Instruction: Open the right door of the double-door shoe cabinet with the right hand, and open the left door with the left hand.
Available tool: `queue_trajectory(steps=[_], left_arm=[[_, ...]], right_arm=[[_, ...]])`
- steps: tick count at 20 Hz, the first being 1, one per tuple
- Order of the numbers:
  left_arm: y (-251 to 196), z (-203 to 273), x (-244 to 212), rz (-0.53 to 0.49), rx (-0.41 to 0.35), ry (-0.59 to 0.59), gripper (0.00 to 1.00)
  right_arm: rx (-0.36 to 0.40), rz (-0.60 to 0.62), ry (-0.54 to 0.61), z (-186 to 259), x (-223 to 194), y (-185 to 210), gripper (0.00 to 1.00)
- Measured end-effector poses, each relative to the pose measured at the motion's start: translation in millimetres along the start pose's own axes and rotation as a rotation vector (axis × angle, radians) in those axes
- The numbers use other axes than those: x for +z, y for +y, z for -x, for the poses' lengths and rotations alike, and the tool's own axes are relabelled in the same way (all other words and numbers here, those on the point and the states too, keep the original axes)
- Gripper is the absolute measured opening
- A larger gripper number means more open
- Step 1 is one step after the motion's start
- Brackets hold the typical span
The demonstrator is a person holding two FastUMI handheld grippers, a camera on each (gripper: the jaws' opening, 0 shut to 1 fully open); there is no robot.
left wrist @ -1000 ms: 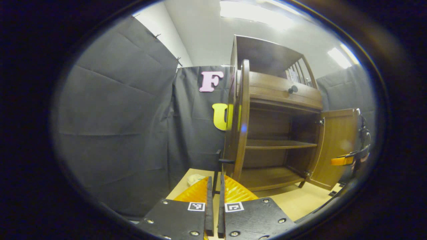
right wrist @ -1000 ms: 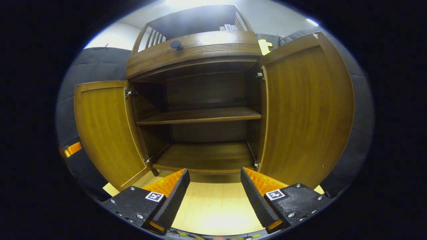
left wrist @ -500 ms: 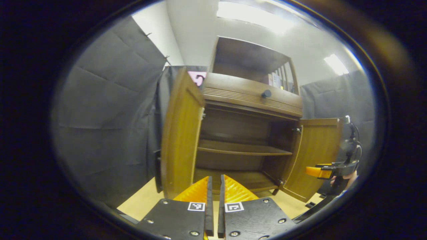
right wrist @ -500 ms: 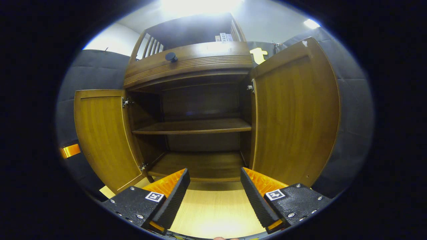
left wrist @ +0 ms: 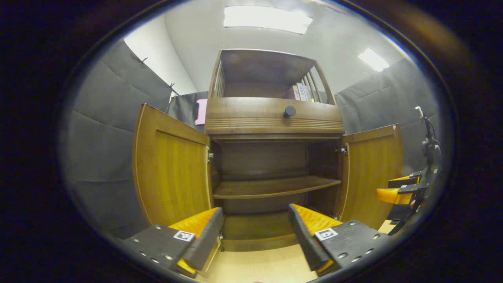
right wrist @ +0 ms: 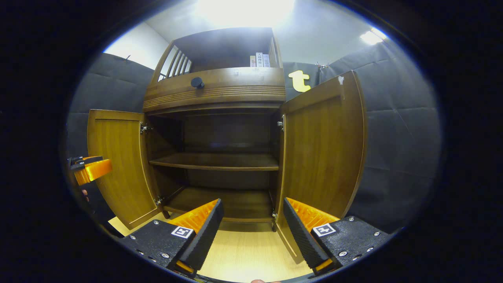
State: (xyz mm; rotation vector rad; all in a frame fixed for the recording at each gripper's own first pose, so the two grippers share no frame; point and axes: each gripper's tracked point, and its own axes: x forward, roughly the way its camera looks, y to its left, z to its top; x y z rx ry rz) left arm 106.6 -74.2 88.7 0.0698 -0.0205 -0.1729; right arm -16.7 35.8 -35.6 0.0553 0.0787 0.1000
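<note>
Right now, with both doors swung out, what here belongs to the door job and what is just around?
Job:
- left door, open
- right door, open
- left hand-held gripper, open, holding nothing
- right hand-held gripper, open, holding nothing

Just around:
- drawer knob
- middle shelf, bare
- books on the top shelf

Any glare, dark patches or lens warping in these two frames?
Right gripper view: ceiling light blows out to white; cabinet interior murky. Left gripper view: light panel bright but defined, left door bowed by the fisheye. Both reasonably sharp.
</note>
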Motion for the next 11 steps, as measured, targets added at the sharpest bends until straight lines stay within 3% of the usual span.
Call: queue_trajectory(steps=[3, 11], left_arm=[[1, -13, -14, 0.026, 0.033, 0.015, 1.0], [48, -16, -27, 0.094, 0.115, 0.035, 1.0]], right_arm=[[-0.022, -0.009, 0.002, 3, -3, -6, 0.92], [-0.064, -0.043, 0.0, 8, -9, -5, 0.94]])
